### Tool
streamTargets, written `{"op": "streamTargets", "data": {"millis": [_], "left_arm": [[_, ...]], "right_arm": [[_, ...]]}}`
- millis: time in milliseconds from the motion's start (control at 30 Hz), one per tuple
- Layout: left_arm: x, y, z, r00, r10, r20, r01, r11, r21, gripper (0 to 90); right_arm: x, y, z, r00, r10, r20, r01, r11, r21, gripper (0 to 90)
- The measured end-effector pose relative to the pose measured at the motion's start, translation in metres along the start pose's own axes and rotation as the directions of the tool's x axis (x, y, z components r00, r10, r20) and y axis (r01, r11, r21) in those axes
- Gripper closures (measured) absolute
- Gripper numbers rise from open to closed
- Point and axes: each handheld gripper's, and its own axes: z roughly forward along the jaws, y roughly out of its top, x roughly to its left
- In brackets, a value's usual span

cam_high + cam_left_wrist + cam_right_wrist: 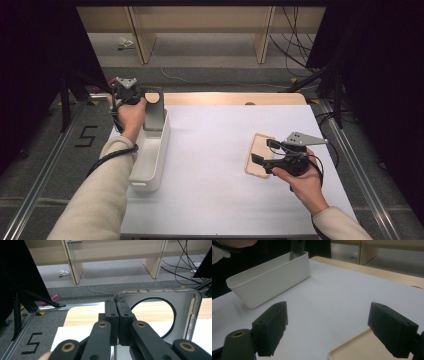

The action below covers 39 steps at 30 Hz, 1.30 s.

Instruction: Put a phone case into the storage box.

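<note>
A grey metal plate with a round hole stands upright in the far end of a long white bin at the table's left. My left gripper is shut on the plate's top edge; in the left gripper view the jaws pinch the rim of the plate. My right gripper stands open at the right, low over a light wooden tray, with nothing between its jaws. In the right gripper view the open gripper frames the tray's corner, the bin and the plate.
A white mat covers most of the wooden table. Dark frames and rails flank both sides. Shelf legs and loose cables lie on the floor beyond the far edge.
</note>
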Motion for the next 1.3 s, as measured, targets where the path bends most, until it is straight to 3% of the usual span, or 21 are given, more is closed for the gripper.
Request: {"op": "streamTargets", "data": {"millis": [1300], "left_arm": [[0.000,-0.021,0.011,0.9993,0.037,-0.001,-0.037,0.9960,0.081,87.2]], "right_arm": [[0.000,0.000,0.000,1.0000,0.002,-0.003,-0.002,1.000,0.001,17.1]]}}
